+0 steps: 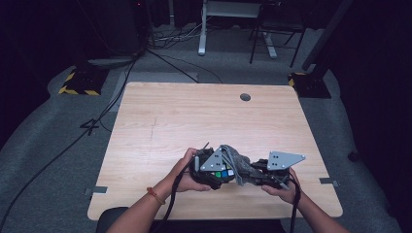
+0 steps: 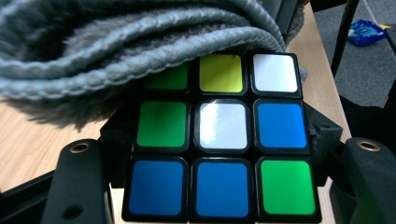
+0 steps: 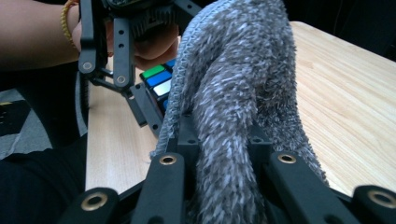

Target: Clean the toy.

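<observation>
Facing tongs point(image 1: 228, 177) gripping cube point(image 2: 219, 140), towel point(image 3: 233, 93)

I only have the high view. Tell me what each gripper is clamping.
Observer: The left gripper is shut on the cube; its jaws press the cube's two sides.
Operator: Give me the face that camera sees.
Observer: Bottom row blue, blue, green; middle row green, white, blue; the top row reads green, yellow, white, its green square partly under the cloth.
Operator: Now the right one.
Observer: The right gripper is shut on the grey cloth, bunched between its jaws.
Operator: Say whether cloth and cube touch.
Observer: Yes, the cloth drapes over the cube's top edge.
</observation>
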### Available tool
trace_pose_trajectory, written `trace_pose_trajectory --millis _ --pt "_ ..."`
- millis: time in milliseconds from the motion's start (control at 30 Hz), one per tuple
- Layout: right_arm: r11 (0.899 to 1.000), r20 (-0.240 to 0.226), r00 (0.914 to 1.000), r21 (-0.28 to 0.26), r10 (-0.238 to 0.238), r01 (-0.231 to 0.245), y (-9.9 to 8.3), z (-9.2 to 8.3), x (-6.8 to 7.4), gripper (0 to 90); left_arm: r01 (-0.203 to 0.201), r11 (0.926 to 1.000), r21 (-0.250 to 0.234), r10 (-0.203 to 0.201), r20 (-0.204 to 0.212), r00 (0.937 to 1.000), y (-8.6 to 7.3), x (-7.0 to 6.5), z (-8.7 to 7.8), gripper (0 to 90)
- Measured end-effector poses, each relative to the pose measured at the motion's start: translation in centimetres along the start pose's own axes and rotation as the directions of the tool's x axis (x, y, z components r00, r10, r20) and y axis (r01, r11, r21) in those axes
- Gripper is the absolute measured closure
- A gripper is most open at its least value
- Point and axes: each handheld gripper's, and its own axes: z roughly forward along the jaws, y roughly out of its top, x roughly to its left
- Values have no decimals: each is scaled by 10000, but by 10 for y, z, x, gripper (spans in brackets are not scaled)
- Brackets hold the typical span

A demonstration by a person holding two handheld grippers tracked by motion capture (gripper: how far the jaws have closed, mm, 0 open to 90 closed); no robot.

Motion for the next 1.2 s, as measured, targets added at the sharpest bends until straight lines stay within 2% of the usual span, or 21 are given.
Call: trace_pose_trajectory --millis 100,200,267,367,467,600,700,767,867,1000,1100,1200 --pt "9993 255 9997 364 -49 40 0 3 0 751 -156 9997 191 160 -187 9997 1 0 0 327" --pt "9972 335 9994 730 113 -137 -7 7 -4 749 -143 9999 -11 143 -313 9994 3 0 -5 329" --pt "9946 243 9992 982 313 -336 -12 10 -6 749 -155 9998 -142 149 -381 9992 4 0 -9 329" --pt "9923 52 9993 1177 368 -372 -13 13 -6 748 -87 9993 -372 72 -386 9992 4 2 -15 329" --pt "9924 -7 9986 1110 529 -525 -11 17 -6 748 -49 9989 -466 30 -403 9992 2 4 -18 328" --pt "9955 156 9992 870 362 -375 -5 21 -2 750 168 9985 -522 -174 -113 9998 -3 6 -17 327" --pt "9979 295 9991 565 313 -329 -2 18 -1 750 92 9991 -407 -90 36 10000 -3 4 -13 326" --pt "9978 410 9980 443 471 -489 0 15 -3 749 42 9991 -414 -35 155 9999 -2 2 -9 326" --pt "9972 824 9956 557 446 -493 -2 16 -5 748 -61 9996 -280 70 316 9995 -1 -1 -4 326" --pt "9963 969 9938 609 544 -605 -5 16 -9 748 -258 9990 -356 277 536 9982 3 -6 -3 327" --pt "9953 988 9927 612 688 -751 -6 16 -11 749 -280 9989 -378 294 377 9989 5 -5 -5 327" --pt "9947 898 9933 656 732 -793 -6 16 -10 749 -56 9979 -640 67 166 9998 5 -1 -11 327"
